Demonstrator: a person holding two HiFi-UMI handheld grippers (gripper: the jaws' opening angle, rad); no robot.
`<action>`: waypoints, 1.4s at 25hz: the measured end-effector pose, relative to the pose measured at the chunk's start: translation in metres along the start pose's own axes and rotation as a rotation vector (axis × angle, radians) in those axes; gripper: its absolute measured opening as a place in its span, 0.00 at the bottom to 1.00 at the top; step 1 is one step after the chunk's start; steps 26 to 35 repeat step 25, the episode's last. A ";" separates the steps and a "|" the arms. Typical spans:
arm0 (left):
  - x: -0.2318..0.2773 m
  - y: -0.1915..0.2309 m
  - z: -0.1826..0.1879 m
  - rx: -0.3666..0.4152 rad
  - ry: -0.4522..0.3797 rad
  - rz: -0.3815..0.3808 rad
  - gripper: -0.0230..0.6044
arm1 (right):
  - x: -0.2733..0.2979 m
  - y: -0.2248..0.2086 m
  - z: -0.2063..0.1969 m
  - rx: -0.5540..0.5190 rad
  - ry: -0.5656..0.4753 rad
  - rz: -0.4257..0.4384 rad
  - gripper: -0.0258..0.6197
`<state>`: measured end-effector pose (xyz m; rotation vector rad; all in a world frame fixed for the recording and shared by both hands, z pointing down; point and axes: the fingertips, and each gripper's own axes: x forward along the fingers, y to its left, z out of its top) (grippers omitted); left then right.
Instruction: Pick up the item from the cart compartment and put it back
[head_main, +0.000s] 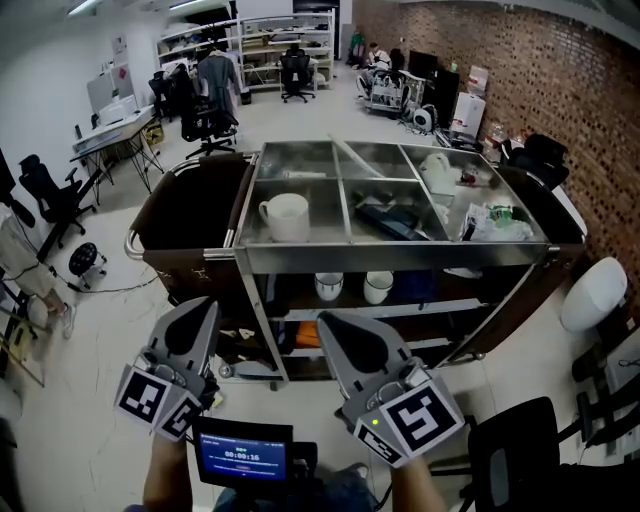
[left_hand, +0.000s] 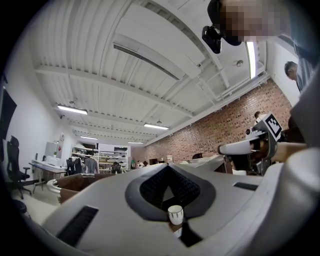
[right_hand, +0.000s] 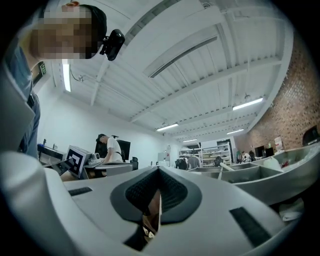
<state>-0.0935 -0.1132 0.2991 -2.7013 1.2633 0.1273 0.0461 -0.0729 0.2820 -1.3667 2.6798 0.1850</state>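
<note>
The steel cart (head_main: 395, 256) has several open compartments on top. A white mug (head_main: 285, 216) stands in the front left one. Dark flat items (head_main: 390, 220) lie in the front middle one, and a crumpled packet (head_main: 495, 221) in the front right one. My left gripper (head_main: 197, 306) and right gripper (head_main: 330, 323) hang low in front of the cart, short of the compartments, both shut and empty. In the left gripper view the left gripper (left_hand: 167, 168) points at the cart's side, and a small white cup (left_hand: 175, 214) shows through the slit. In the right gripper view the right gripper (right_hand: 159, 171) is shut too.
Two white cups (head_main: 329, 286) (head_main: 378, 286) stand on the cart's lower shelf. A brown bag (head_main: 190, 215) hangs on its left end. A white stool (head_main: 594, 294) and a black chair (head_main: 520, 450) are at the right. A small screen (head_main: 243, 452) sits below the grippers.
</note>
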 end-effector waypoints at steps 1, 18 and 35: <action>0.000 -0.001 0.000 0.000 -0.001 -0.001 0.06 | -0.001 -0.001 0.001 -0.002 -0.007 -0.007 0.04; 0.003 -0.005 0.000 0.007 0.006 -0.015 0.06 | -0.005 -0.003 0.000 -0.004 -0.018 -0.027 0.04; 0.005 -0.005 -0.001 0.008 0.009 -0.016 0.06 | -0.004 -0.004 -0.003 -0.002 -0.011 -0.026 0.04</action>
